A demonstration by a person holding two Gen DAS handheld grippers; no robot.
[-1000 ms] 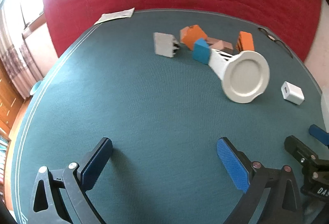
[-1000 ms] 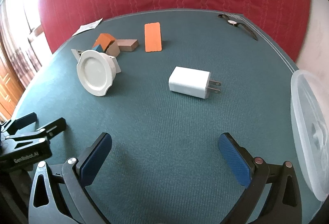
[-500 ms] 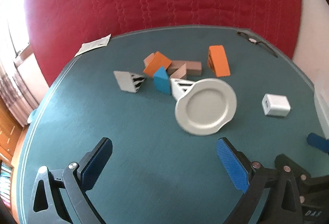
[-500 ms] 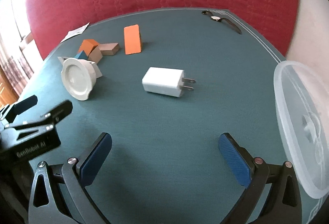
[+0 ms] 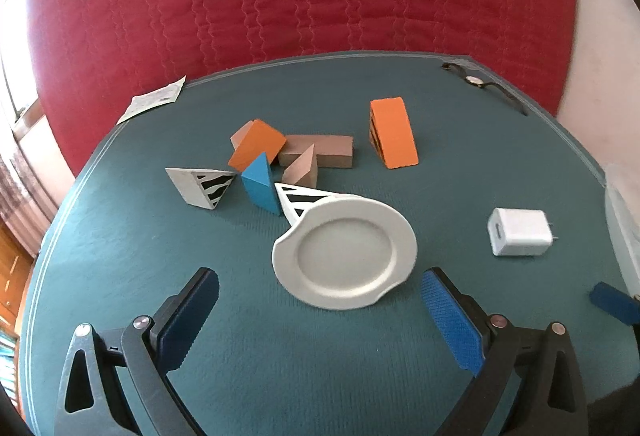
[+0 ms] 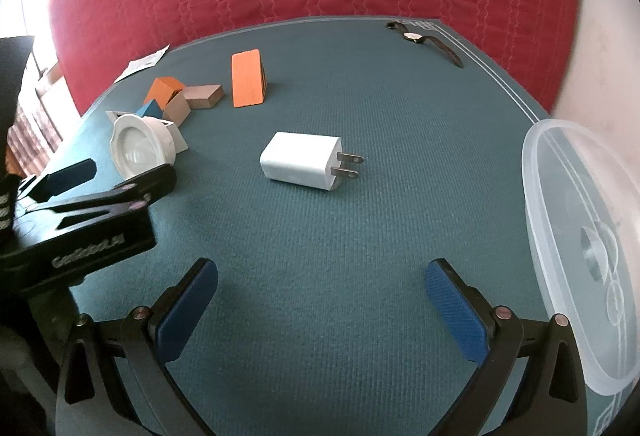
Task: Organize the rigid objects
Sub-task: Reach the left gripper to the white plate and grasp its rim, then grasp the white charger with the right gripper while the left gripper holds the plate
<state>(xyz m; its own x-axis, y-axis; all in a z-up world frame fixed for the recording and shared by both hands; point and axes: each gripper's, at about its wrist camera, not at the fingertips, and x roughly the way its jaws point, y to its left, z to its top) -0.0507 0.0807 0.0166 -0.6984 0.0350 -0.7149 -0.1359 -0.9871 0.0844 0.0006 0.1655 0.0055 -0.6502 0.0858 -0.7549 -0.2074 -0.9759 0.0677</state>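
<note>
My left gripper (image 5: 320, 316) is open and empty, just short of a white round lamp fitting (image 5: 345, 252) lying on its side on the teal table. Behind the fitting lie a blue wedge (image 5: 260, 188), two white striped wedges (image 5: 200, 185), brown blocks (image 5: 320, 155) and two orange blocks (image 5: 392, 133). A white charger (image 5: 519, 232) lies to the right. My right gripper (image 6: 320, 310) is open and empty, a short way in front of the charger (image 6: 302, 161). The left gripper (image 6: 100, 196) shows at the left of the right wrist view.
A clear plastic container (image 6: 588, 248) stands at the table's right edge. A wristwatch (image 6: 424, 40) lies at the far right corner and a paper slip (image 5: 154, 101) at the far left edge. A red quilted backdrop stands behind the table.
My left gripper has swung right and come closer to the lamp fitting, which now sits between its fingers' line. My right gripper has moved slightly forward toward the charger.
</note>
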